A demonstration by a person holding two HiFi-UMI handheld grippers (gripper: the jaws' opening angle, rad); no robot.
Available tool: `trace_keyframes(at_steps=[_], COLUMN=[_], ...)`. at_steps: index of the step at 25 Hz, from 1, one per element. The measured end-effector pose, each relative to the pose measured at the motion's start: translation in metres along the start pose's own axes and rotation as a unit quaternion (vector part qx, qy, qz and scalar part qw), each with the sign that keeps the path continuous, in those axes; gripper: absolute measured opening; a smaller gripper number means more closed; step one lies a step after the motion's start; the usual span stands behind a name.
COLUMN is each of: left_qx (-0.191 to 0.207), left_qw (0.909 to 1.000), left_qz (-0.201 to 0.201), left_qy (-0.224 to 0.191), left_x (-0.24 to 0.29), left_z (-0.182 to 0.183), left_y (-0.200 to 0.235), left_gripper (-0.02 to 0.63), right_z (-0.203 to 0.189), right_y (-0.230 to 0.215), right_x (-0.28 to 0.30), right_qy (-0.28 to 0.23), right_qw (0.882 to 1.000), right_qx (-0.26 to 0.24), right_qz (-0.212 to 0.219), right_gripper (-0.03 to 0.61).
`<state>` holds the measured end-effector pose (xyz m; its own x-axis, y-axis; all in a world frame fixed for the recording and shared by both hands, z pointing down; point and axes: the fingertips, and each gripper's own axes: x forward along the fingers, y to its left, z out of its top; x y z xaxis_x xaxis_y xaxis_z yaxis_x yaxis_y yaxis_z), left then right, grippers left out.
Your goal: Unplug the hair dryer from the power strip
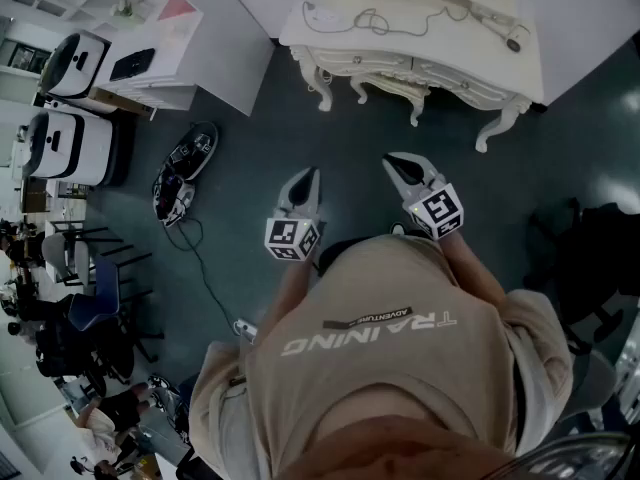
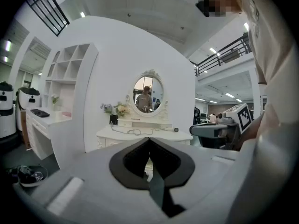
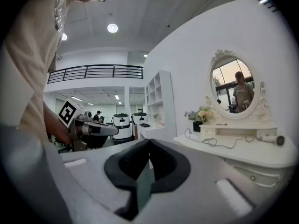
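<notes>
The hair dryer [image 1: 497, 20] lies on the right part of a white dressing table [image 1: 440, 68] at the top of the head view. Its white cord [image 1: 372, 18] loops leftward across the tabletop; the power strip is too small to make out. In the right gripper view the hair dryer [image 3: 271, 139] and cord [image 3: 216, 143] sit below the oval mirror. My left gripper [image 1: 305, 180] and right gripper [image 1: 398, 166] hang side by side over the floor, well short of the table. Both are shut and hold nothing. Each shows in its own view: left gripper [image 2: 149, 139], right gripper [image 3: 149, 141].
A vase of flowers [image 2: 114, 111] stands at the table's left end. A white desk with shelves [image 1: 150, 53] and two white robots [image 1: 70, 103] stand at the left. Black gear and a cable [image 1: 183, 173] lie on the floor. A dark chair [image 1: 590, 258] is at right.
</notes>
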<state>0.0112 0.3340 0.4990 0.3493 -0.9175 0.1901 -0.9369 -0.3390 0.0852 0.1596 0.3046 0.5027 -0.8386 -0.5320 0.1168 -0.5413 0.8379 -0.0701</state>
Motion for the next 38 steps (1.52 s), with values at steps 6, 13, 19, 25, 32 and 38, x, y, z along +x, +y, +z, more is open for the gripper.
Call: trace_keyframes(at_steps=[6, 13, 19, 25, 32, 38], left_qx=[-0.005, -0.008, -0.016, -0.020, -0.020, -0.009], left_qw=[1.0000, 0.9998, 0.9992, 0.9988, 0.9996, 0.9998], left_qz=[0.000, 0.017, 0.033, 0.037, 0.014, -0.019], left_qy=[-0.001, 0.002, 0.013, 0.025, 0.015, 0.005], left_x=[0.028, 0.045, 0.056, 0.068, 0.077, 0.088], left_z=[-0.005, -0.005, -0.009, -0.017, -0.005, 0.021], left_y=[-0.013, -0.005, 0.011, 0.038, 0.108, 0.187], left_gripper=[0.006, 0.006, 0.006, 0.006, 0.006, 0.006], right_z=[-0.009, -0.012, -0.018, -0.017, 0.002, 0.038], right_y=[-0.024, -0.045, -0.059, -0.058, -0.055, -0.046], right_x=[-0.005, 0.004, 0.021, 0.058, 0.140, 0.217], right_qy=[0.013, 0.019, 0.026, 0.040, 0.053, 0.046], right_qw=[1.000, 1.000, 0.999, 0.998, 0.998, 0.999], right_qx=[0.001, 0.008, 0.006, -0.012, -0.008, -0.027], right_qz=[0.010, 0.014, 0.018, 0.040, 0.025, 0.003], right_gripper=[0.005, 0.005, 0.005, 0.005, 0.005, 0.005])
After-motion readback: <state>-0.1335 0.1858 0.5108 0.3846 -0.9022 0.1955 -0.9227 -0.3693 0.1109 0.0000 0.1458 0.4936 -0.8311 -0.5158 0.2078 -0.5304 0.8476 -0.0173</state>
